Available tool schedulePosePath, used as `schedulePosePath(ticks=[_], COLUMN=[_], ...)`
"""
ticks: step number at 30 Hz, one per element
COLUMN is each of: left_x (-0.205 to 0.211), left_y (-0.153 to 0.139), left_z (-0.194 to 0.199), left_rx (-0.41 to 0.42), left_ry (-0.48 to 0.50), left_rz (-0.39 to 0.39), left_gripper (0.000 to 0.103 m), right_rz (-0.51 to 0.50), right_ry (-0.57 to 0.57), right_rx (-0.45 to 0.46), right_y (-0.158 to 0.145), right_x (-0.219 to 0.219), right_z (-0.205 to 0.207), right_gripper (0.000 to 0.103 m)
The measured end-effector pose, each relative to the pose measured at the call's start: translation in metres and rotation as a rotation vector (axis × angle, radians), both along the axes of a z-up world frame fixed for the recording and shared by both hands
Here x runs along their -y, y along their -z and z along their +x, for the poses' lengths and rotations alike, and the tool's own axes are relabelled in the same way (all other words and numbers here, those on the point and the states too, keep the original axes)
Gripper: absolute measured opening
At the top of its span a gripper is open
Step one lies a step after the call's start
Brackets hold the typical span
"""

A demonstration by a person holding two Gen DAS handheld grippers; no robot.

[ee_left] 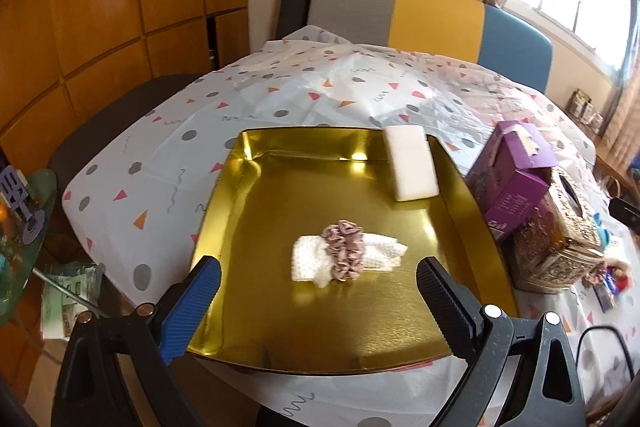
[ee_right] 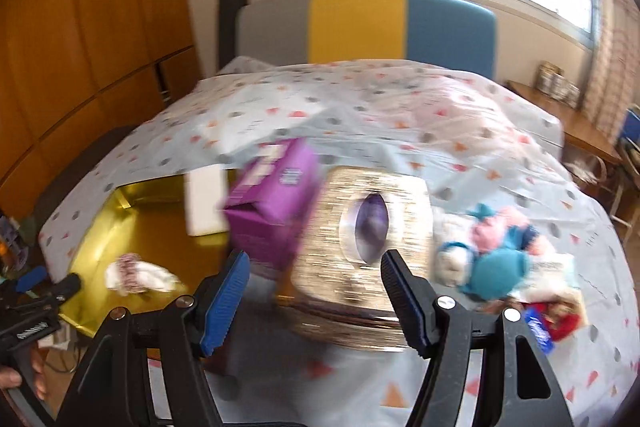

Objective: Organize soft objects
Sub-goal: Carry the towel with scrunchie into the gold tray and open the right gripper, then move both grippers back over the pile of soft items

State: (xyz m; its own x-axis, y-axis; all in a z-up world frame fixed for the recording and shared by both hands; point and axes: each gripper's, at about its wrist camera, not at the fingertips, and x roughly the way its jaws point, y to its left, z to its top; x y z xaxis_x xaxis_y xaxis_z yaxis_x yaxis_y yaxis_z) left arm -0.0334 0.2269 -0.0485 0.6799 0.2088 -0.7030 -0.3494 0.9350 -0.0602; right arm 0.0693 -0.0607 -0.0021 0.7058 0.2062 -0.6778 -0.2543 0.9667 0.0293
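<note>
A gold tray point(ee_left: 304, 343) lies on the patterned tablecloth. In it lie a white knitted cloth point(ee_left: 308, 261) with a dusty-pink scrunchie point(ee_left: 345, 254) on top, and a white sponge block point(ee_left: 411, 163) leaning on the far right rim. My left gripper point(ee_left: 318, 269) is open and empty, just above the tray's near side. My right gripper point(ee_right: 314, 263) is open and empty, over a gold tissue box point(ee_right: 360, 267). Soft toys point(ee_right: 496, 255) in teal, pink and white lie to its right. The tray point(ee_right: 104, 227) and cloth point(ee_right: 138, 273) show at left in the right wrist view.
A purple carton point(ee_left: 510, 179) and the gold tissue box point(ee_left: 560, 235) stand right of the tray. The purple carton point(ee_right: 272, 203) is blurred in the right wrist view. A grey, yellow and blue chair back point(ee_left: 432, 19) stands behind the table. A wooden cabinet point(ee_left: 100, 7) is at the left.
</note>
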Motion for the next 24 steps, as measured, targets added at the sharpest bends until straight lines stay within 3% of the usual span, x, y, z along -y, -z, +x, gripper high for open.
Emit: schedulePosePath(ticks=[9,16,24], left_x=[0.022,0.043,0.086], left_y=[-0.003,-0.008,-0.026], left_z=[0.004,0.008,0.019], left_rx=[-0.006,-0.005,0.04], left_ry=[0.055,0.113,0.285], left_rz=[0.031,0.061,0.064], left_gripper=[0.099,0.099,0.099], right_rz=[-0.015,-0.054,0.13], right_ry=[0.29,0.516,0.707], right_rx=[0.035,0.058,0.003], right_y=[-0.003,0.019,0.037], right_x=[0.11,0.186,0.247], right_z=[0.022,0.04,0.036], right_gripper=[0.069,0.069,0.069])
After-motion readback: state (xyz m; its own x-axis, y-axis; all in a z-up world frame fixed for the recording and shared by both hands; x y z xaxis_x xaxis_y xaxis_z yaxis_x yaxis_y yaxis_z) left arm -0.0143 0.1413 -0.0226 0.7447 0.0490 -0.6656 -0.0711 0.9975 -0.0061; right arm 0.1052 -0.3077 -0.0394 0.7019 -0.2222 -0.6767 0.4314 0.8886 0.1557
